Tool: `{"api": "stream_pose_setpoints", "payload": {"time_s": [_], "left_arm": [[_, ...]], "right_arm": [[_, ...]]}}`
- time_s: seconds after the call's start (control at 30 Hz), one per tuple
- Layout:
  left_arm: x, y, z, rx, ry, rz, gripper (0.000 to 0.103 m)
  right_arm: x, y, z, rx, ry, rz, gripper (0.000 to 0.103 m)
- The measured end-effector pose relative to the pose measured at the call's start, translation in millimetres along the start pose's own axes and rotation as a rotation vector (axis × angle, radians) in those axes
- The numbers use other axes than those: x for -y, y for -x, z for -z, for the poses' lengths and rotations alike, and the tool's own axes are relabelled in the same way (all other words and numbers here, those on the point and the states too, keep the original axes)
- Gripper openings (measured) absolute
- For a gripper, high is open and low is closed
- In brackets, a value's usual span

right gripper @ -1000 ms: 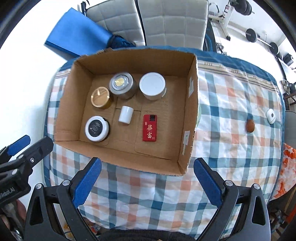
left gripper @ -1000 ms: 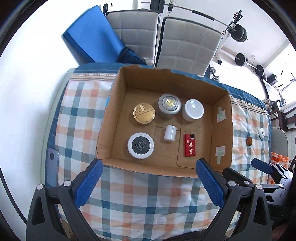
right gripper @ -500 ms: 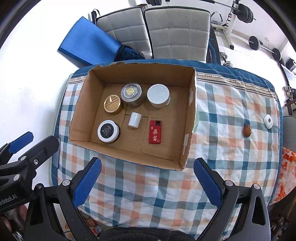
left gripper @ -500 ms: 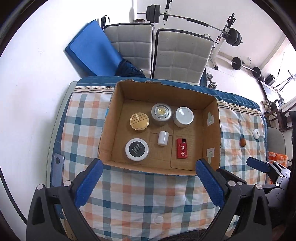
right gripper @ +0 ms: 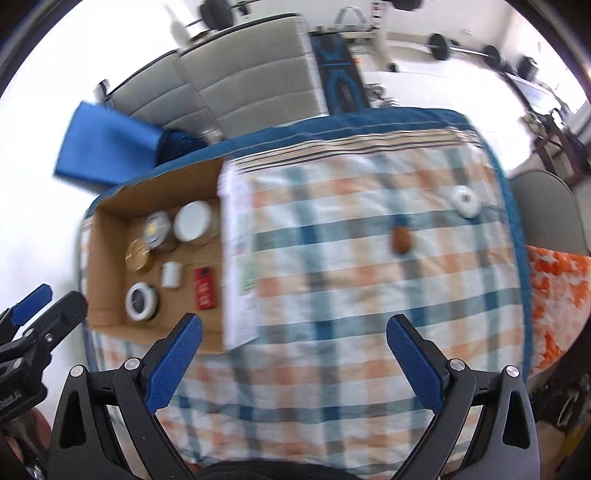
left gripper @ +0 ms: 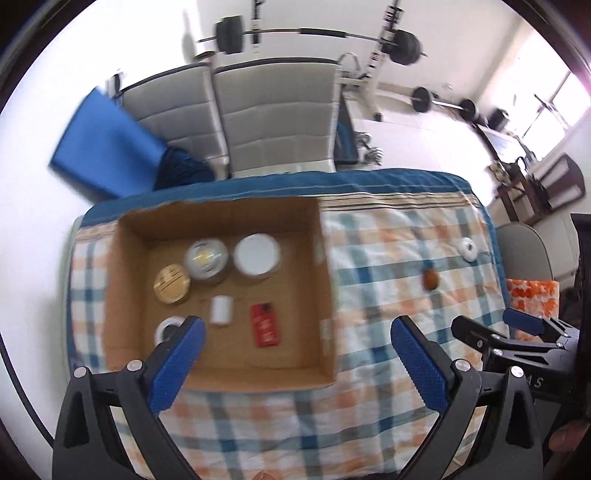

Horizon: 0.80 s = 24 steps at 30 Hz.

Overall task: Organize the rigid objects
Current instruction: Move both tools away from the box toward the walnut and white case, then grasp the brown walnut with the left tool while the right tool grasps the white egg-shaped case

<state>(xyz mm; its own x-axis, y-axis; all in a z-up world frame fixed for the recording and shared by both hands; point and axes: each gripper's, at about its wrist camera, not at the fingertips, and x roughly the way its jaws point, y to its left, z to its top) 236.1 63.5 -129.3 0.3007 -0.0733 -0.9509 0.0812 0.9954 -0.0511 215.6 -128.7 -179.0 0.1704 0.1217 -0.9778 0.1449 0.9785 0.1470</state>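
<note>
A cardboard box (left gripper: 325, 295) (right gripper: 110, 206) on the checked tablecloth holds a gold tin (left gripper: 171, 282), a silver tin (left gripper: 206, 256), a white-lidded jar (left gripper: 256, 254), a small white cup (left gripper: 221, 311), a red pack (left gripper: 264, 325) and a black-and-white round tin (right gripper: 139, 300). A small brown object (left gripper: 430, 278) (right gripper: 402, 239) and a white round object (left gripper: 468, 249) (right gripper: 464, 199) lie on the cloth right of the box. My left gripper (left gripper: 295, 363) is open and empty above the box's near wall. My right gripper (right gripper: 293, 362) is open and empty above the cloth.
Two grey padded chairs (left gripper: 258, 122) and a blue mat (left gripper: 103, 147) stand behind the table. Weight bars (left gripper: 317, 35) are at the back. An orange patterned cloth (right gripper: 554, 291) lies off the table's right edge.
Both views have swung to the right and pulled back; the box now sits at the left of each view. Both grippers stay open and empty.
</note>
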Motion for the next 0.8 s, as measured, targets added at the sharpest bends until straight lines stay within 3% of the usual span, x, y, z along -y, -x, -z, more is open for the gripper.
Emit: {"api": "stream_pose_setpoints", "payload": {"time_s": [0.2,0.43,0.6,0.8], "left_arm": [[99.3,-64.4,-33.7,-0.066,-0.088,0.054,0.103],[179.3,-159.4,-47.4,-0.194,-0.08,0.086,0.102],[207.1,-227.7,-44.0,-0.322,-0.041,0.098,0.075],[222.4,-280.6,-37.2,-0.417,-0.037,0.072,0.074]], "right_arm": [[116.0,-23.9,-39.9,-0.012,-0.099,0.069,0.102],[212.1,-88.6,-84.3,-0.08,-0.048,0.13,0.102],[236.8,-133.0,-108.0,-0.122,0.008,0.145,0.102],[235.1,-173.4,-136.3,-0.144,0.089,0.158,0.101]]}}
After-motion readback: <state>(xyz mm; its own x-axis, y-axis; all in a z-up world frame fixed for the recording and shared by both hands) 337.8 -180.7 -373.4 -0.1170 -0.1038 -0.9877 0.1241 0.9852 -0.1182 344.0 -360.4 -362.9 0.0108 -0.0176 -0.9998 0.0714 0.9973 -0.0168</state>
